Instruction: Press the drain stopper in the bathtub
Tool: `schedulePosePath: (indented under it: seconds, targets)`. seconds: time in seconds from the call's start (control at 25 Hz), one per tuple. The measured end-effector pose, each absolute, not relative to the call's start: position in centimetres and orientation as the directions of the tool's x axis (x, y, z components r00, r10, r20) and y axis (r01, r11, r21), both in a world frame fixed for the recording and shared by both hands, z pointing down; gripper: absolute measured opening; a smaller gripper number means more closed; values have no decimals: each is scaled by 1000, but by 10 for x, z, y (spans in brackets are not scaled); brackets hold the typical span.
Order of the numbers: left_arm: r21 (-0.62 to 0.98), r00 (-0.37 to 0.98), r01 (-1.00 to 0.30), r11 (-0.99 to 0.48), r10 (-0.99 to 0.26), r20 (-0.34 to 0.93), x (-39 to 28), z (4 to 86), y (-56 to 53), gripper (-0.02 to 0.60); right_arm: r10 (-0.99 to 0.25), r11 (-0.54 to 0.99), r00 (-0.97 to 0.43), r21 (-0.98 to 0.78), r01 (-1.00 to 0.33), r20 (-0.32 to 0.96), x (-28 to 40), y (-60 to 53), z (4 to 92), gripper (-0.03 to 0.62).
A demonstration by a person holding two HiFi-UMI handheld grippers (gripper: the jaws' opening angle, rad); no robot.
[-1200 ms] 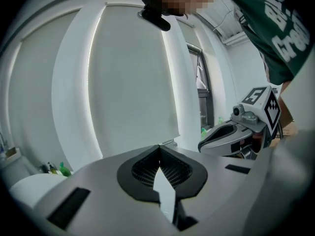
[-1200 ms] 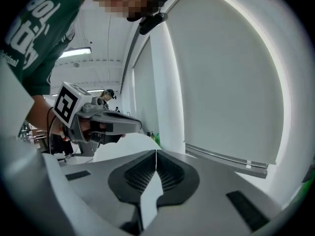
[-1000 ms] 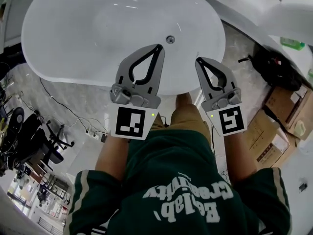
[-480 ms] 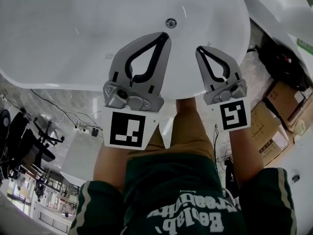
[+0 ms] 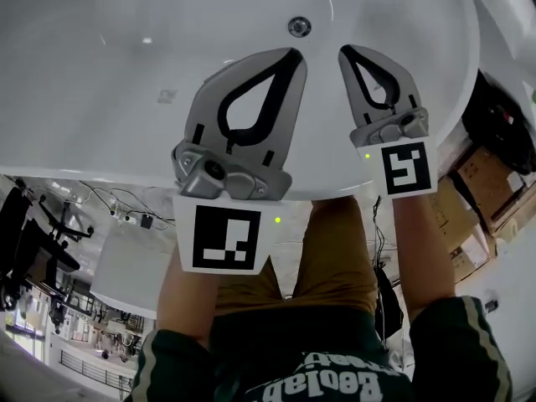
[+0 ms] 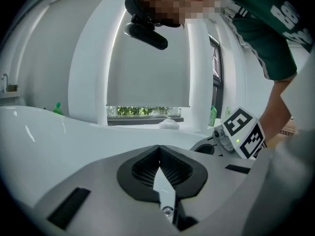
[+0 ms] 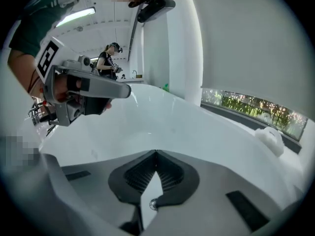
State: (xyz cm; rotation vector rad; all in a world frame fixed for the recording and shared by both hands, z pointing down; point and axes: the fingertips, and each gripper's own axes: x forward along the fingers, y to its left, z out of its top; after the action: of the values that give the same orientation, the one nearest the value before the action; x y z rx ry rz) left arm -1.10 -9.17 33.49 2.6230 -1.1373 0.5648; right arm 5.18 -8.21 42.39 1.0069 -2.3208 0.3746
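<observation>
A small round metal drain stopper [image 5: 299, 27] sits in the glossy white oval bathtub [image 5: 109, 82], whose rim is cut off at the frame. The left gripper [image 5: 292, 52] and right gripper [image 5: 344, 50] hover over the tub, both clenched on nothing. Neither gripper view shows the stopper.

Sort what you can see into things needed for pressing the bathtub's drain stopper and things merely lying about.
Needed: drain stopper, bathtub, left tool, right tool (both shut, empty).
Lying about: cardboard boxes, office chair, floor cables.
</observation>
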Motion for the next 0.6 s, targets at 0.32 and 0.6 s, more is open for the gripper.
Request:
schedulePosePath:
  seconds: [0.32, 0.6]
  targets:
    - [87, 614, -755, -650, -655, 440, -25, 394, -100, 9, -482, 727, -571, -60, -684, 665, 37, -85, 534, 15]
    - [80, 604, -765, -639, -670, 430, -26, 416, -103, 8, -438, 761, -571, -51, -647, 695, 31, -85, 593, 14]
